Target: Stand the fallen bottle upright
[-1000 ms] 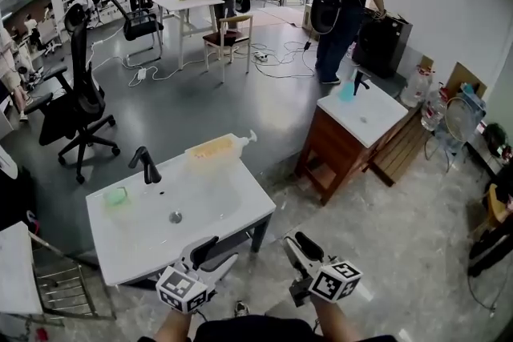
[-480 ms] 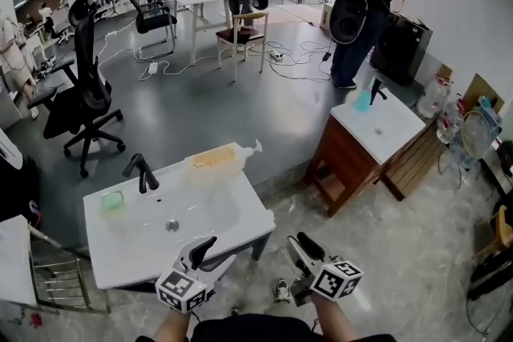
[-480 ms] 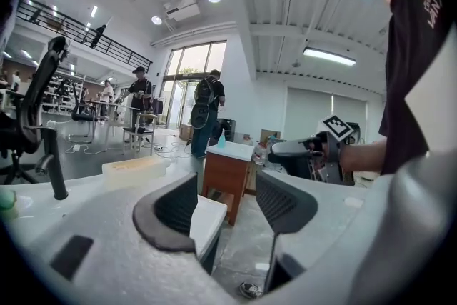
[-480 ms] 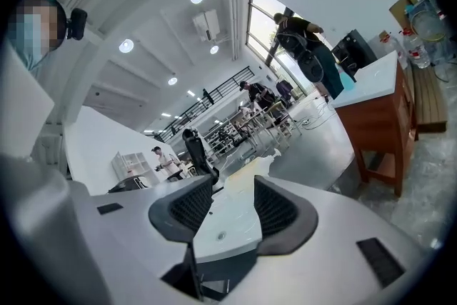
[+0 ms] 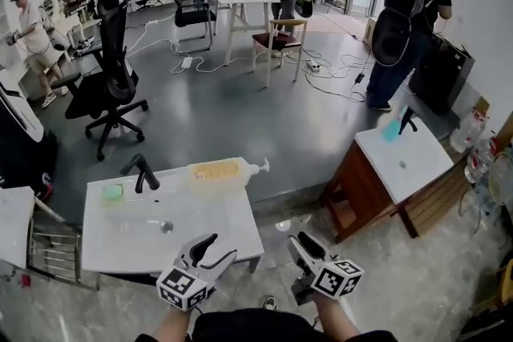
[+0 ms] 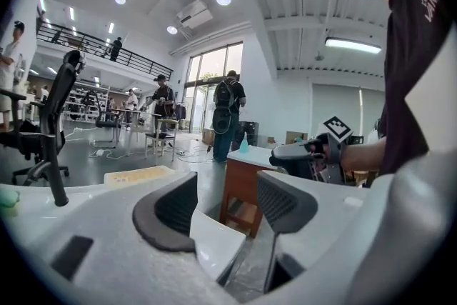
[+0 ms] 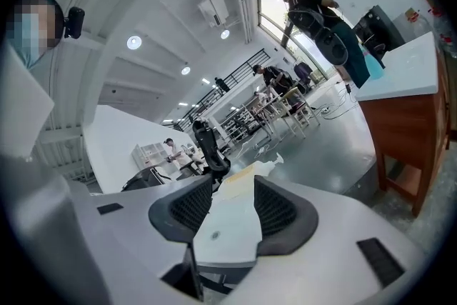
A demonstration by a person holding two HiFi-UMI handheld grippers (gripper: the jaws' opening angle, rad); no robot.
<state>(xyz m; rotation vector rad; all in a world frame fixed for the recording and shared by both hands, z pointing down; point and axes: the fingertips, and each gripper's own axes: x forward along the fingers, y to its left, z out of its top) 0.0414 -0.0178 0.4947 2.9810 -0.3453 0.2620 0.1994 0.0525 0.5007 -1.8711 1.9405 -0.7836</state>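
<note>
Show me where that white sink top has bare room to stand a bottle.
On the sink top, the right rim, between basin and edge, is bare, and so is the front strip. The back edge is crowded: green cup, faucet and fallen bottle.

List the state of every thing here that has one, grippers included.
Clear pump bottle with yellow label: lying on its side at the white sink top's back edge.
Left gripper: jaws apart, empty.
Right gripper: jaws apart, empty.
Small blue bottle: upright on the wooden-cabinet basin.
</note>
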